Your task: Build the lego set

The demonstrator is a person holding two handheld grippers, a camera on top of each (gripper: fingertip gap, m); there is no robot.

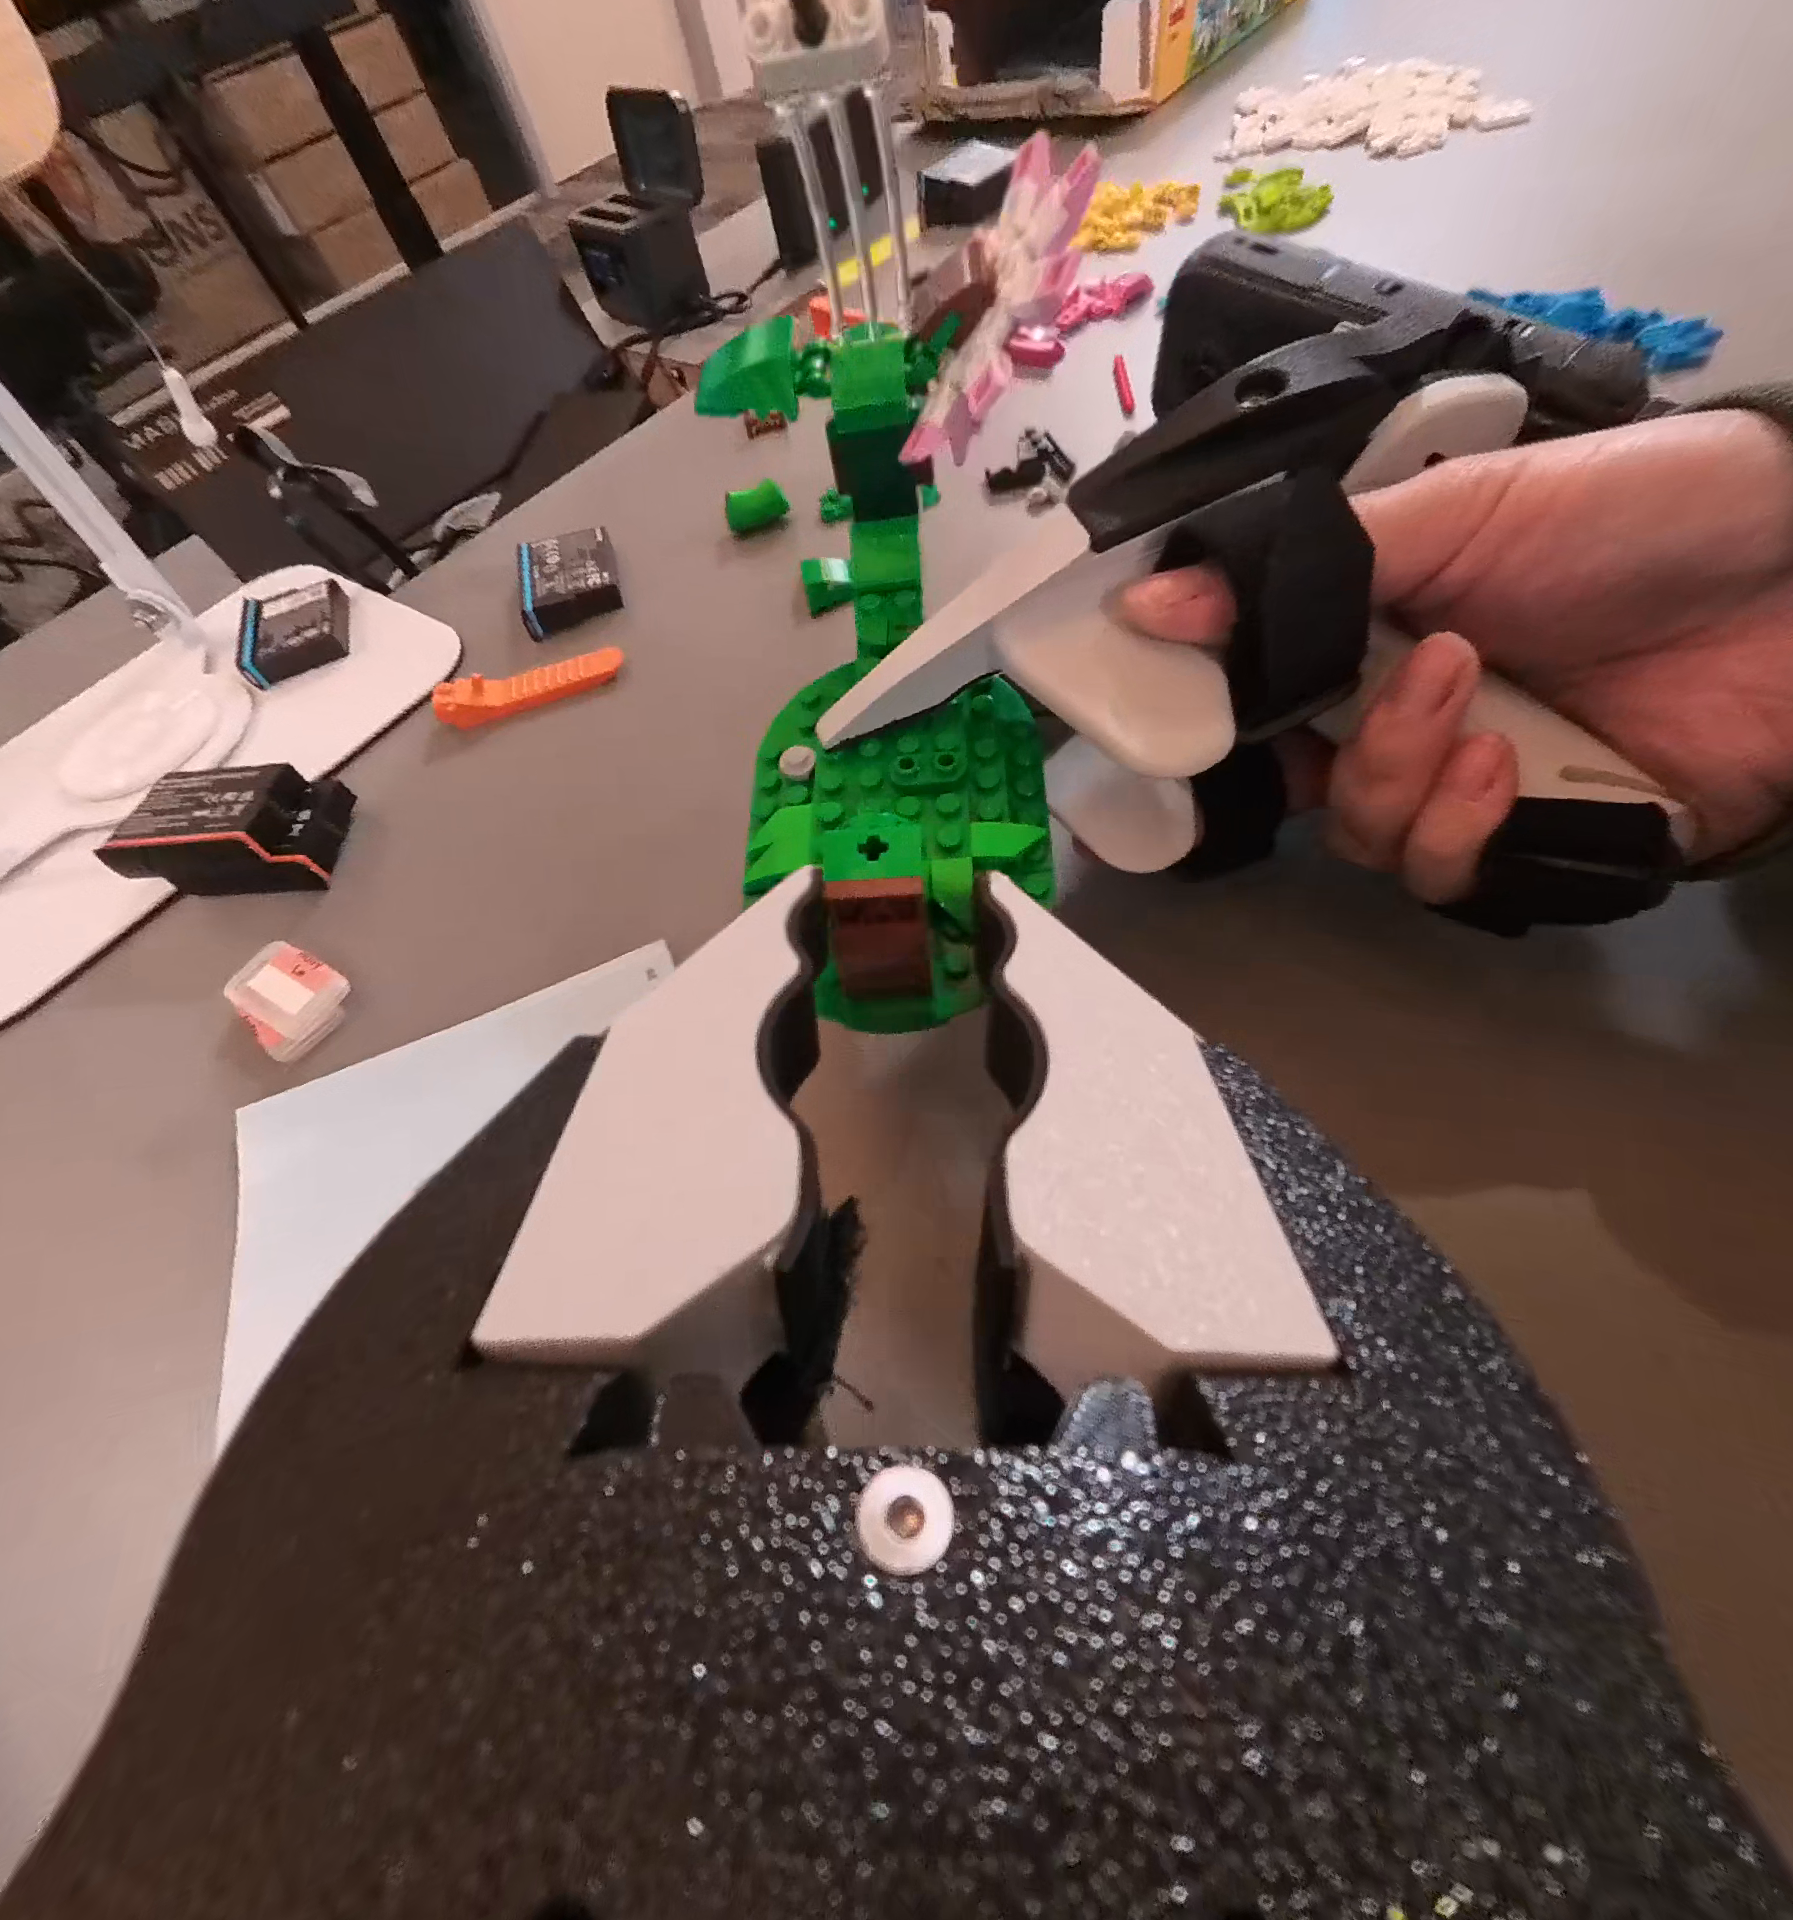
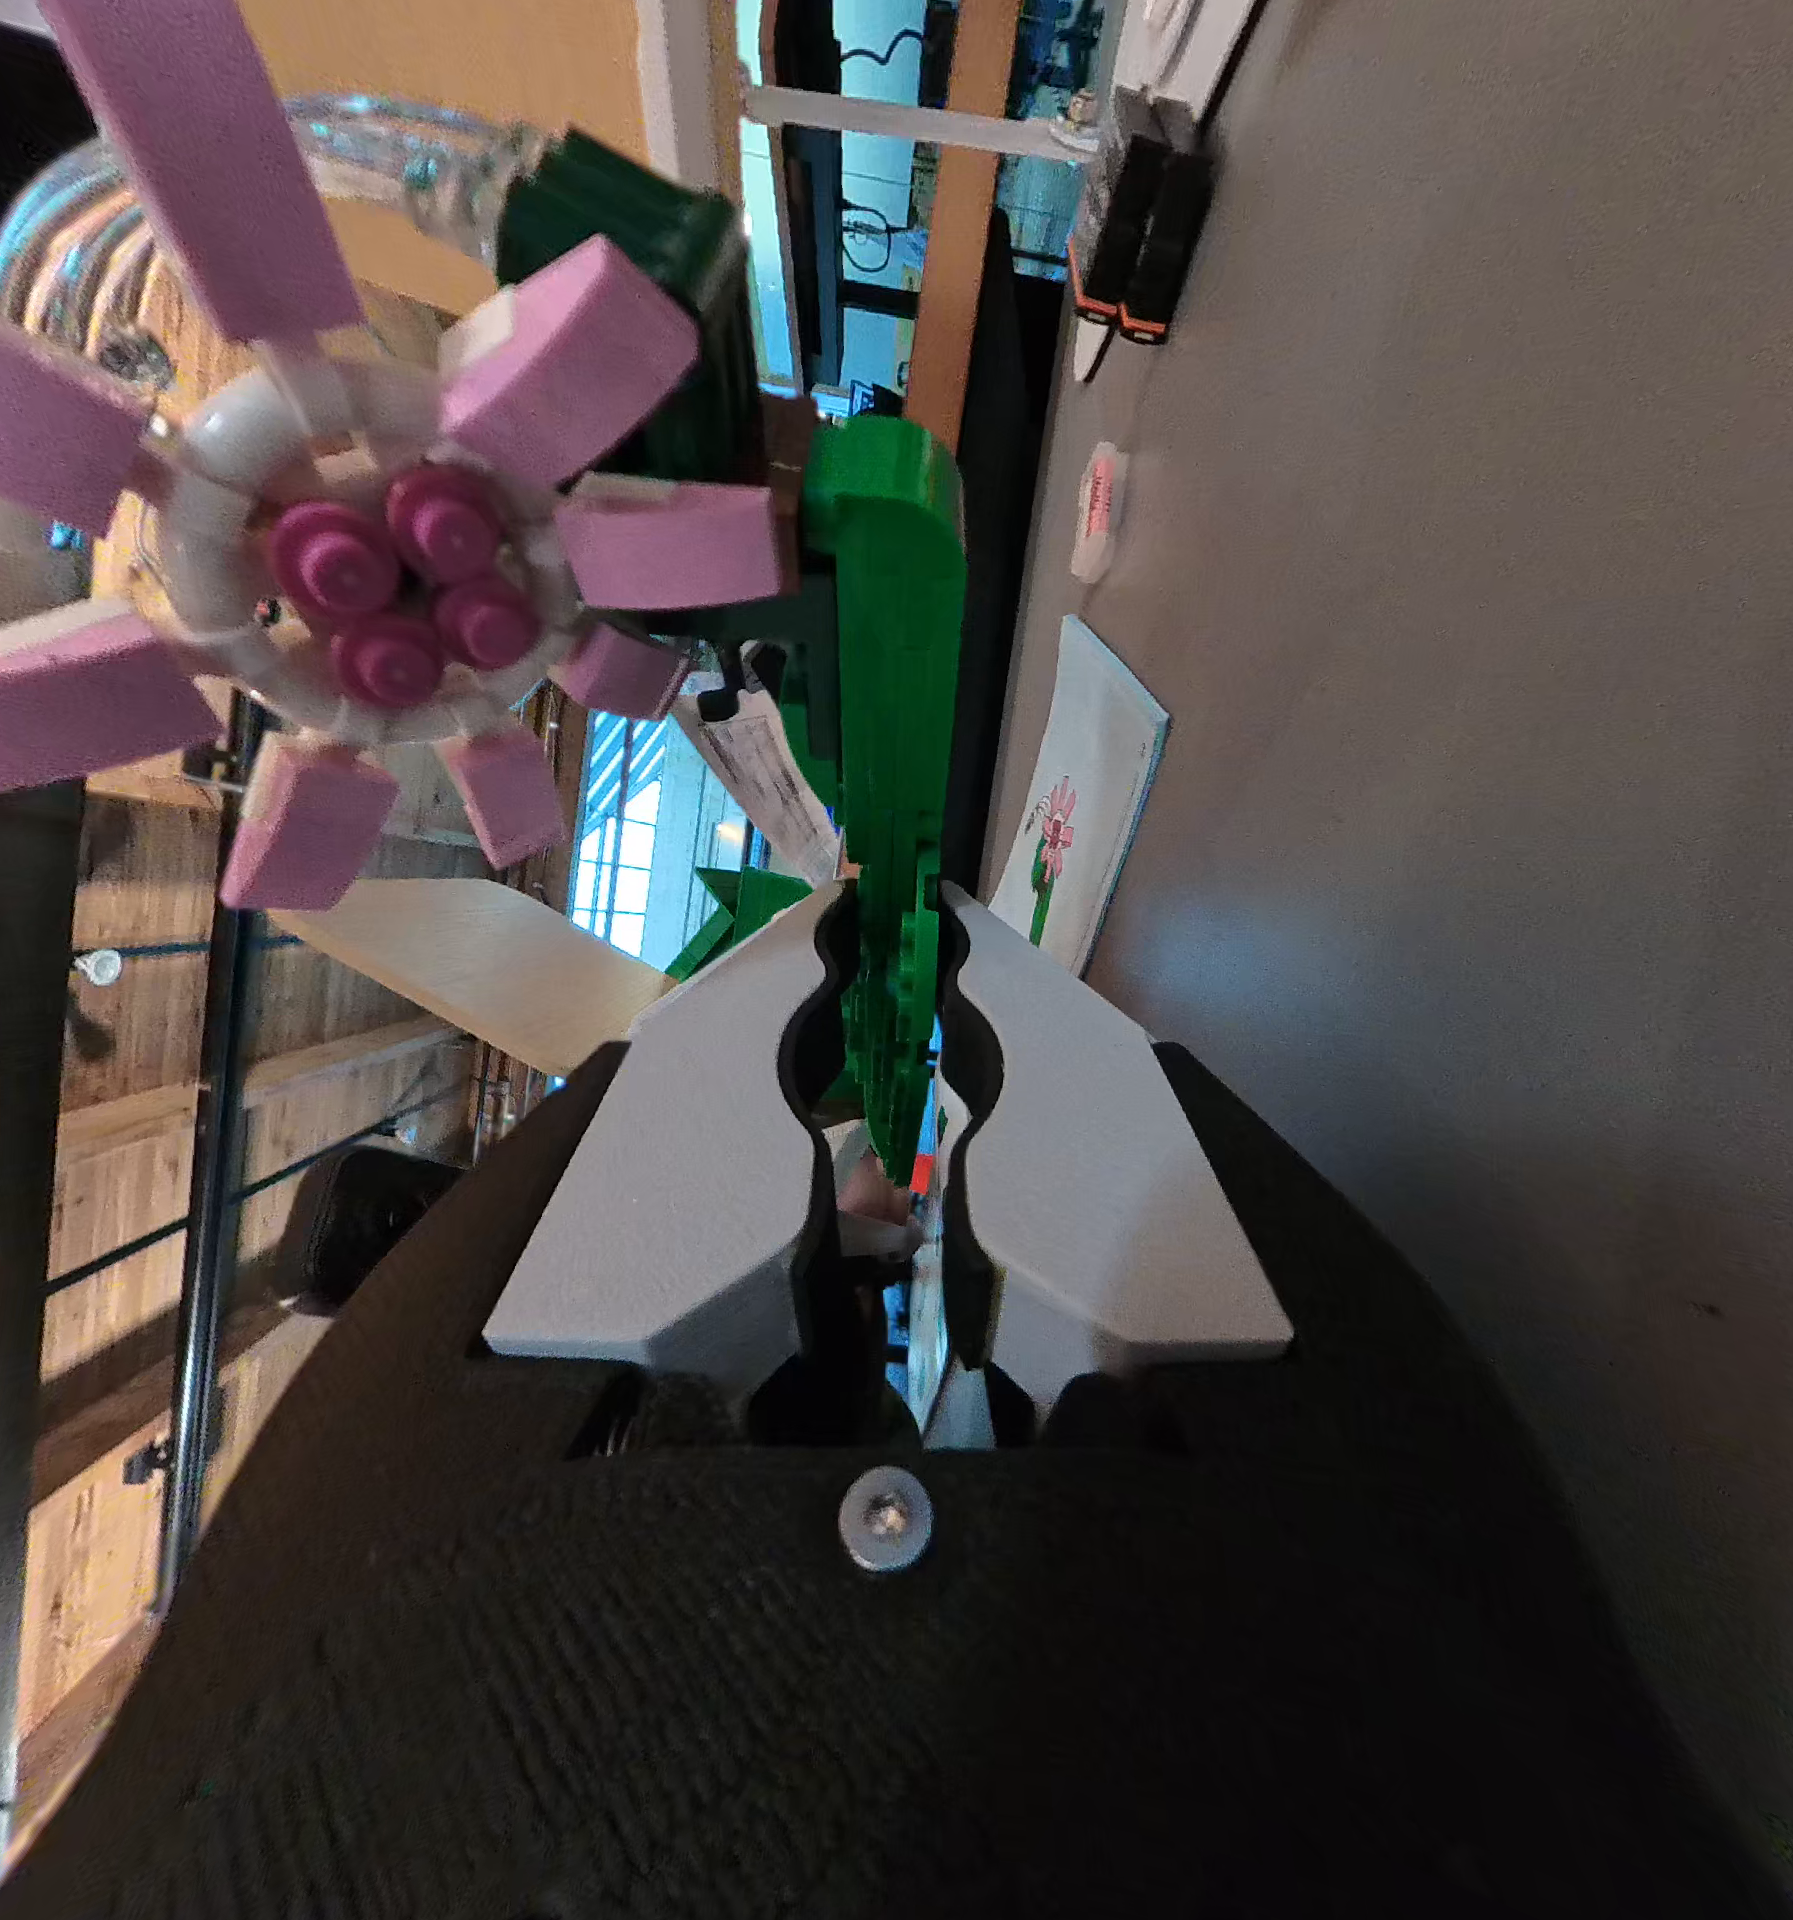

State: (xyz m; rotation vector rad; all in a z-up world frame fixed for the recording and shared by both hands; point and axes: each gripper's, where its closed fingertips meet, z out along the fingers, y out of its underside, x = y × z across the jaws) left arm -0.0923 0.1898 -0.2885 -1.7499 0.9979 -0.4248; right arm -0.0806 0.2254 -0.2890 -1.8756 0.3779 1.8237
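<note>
Risk lay chiefly in the tall green stem [image 1: 876, 488]: with the pink flower head [image 2: 372, 561] mounted high on it, a sideways shove from either tool could, I judged, snap a joint or tip the whole model. A second hazard was the light grey round stud [image 1: 796, 762] near the right gripper's [image 1: 838, 734] tip; pressed off-centre, it could skid off the plate.

The lego flower stood on the grey counter [image 1: 1391, 1039], its green base plate [image 1: 902, 821] just ahead of the left gripper [image 1: 897, 914]. That gripper's jaws stood narrowly apart, bracketing the brown brick [image 1: 879, 933] at the plate's near edge; whether they truly pinched it could not be told.

The right gripper came in from the right, held in a bare hand [image 1: 1598, 623], angled down with its pointed tip on or just above the plate beside the grey stud. In its own view it was rolled on its side, jaws drawn close around the stem's lower green bricks [image 2: 897, 997], though contact was unclear.

Loose piles of white [image 1: 1370, 109], yellow [image 1: 1141, 213] and blue pieces [image 1: 1609, 322] lay well apart, farther back, and an orange brick separator [image 1: 523, 686] lay to the left.
</note>
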